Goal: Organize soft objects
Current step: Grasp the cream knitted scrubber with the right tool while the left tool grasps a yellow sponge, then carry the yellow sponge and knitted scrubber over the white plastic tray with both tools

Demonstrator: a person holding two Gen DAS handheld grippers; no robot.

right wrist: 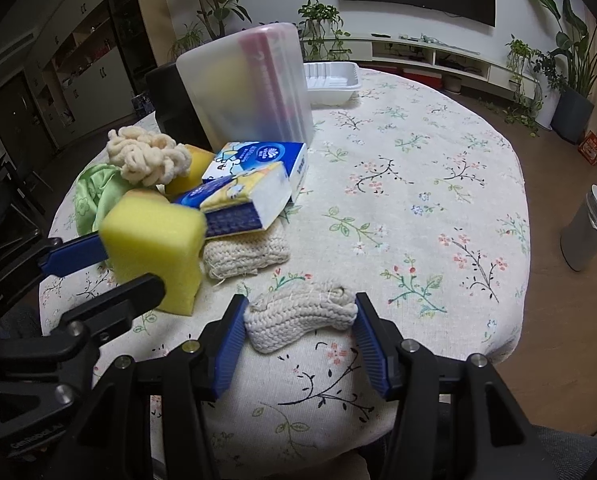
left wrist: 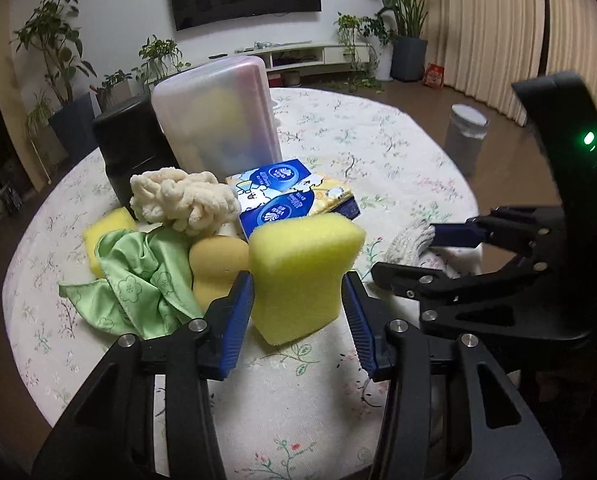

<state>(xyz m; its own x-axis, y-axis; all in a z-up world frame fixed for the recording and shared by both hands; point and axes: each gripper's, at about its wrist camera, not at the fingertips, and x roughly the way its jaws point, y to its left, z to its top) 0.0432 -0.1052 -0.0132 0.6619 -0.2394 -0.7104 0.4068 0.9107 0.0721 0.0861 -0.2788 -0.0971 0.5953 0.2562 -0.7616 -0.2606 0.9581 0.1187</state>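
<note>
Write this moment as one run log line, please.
left gripper: shut on yellow sponge | right gripper: shut on knitted cloth | both on table

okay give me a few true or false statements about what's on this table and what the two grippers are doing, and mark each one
1. The left gripper has a yellow sponge between its fingers. True.
2. The right gripper is closed on a green cloth. False: a knitted cream cloth sits between its fingers; the green cloth lies in the pile.
3. The frosted plastic box stands upright on the table. True.
4. The tissue packs are red. False: they are blue and white.
5. A white tray sits behind the box. True.
</note>
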